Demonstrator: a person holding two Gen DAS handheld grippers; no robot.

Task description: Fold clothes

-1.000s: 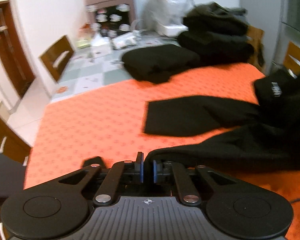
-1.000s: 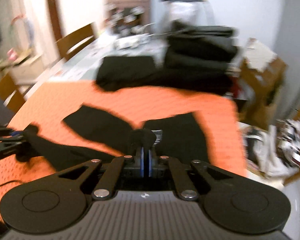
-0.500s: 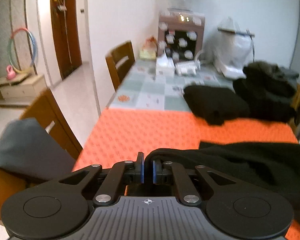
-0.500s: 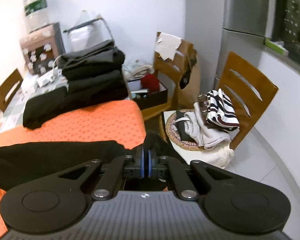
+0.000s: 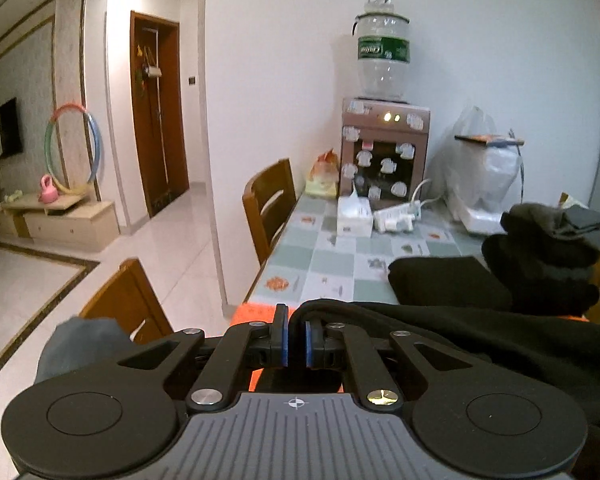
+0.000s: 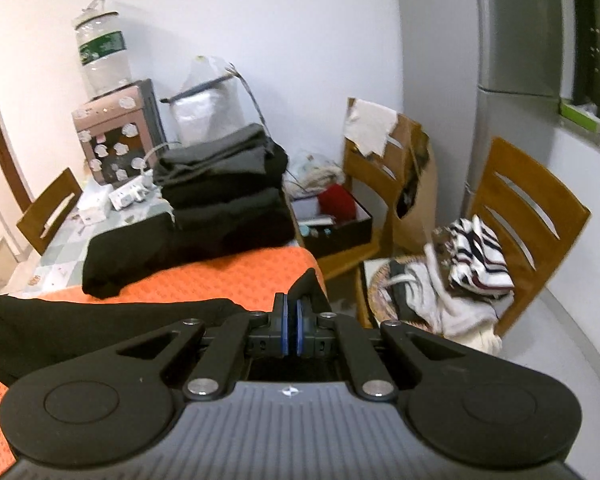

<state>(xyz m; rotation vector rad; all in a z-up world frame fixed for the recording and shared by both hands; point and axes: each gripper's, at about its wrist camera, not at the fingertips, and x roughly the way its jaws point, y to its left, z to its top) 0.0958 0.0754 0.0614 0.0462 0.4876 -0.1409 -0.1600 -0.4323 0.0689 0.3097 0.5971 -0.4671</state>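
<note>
My left gripper (image 5: 296, 338) is shut on an edge of a black garment (image 5: 500, 344), which stretches off to the right above the orange table cover (image 5: 248, 314). My right gripper (image 6: 291, 322) is shut on the other end of the same black garment (image 6: 80, 332), which runs off to the left over the orange table cover (image 6: 228, 280). The garment is held taut between the two grippers, lifted off the table. Its lower part is hidden behind the gripper bodies.
A folded black garment (image 5: 448, 284) and a stack of folded dark clothes (image 6: 224, 196) lie at the table's far end. A water dispenser (image 5: 384, 148) stands behind. Wooden chairs (image 5: 268, 204) flank the table. A chair holding striped laundry (image 6: 476, 260) stands at the right.
Both grippers rose from low over the table and tilted up, lifting the black garment off the orange cover. The views swung from the tabletop to the room.
</note>
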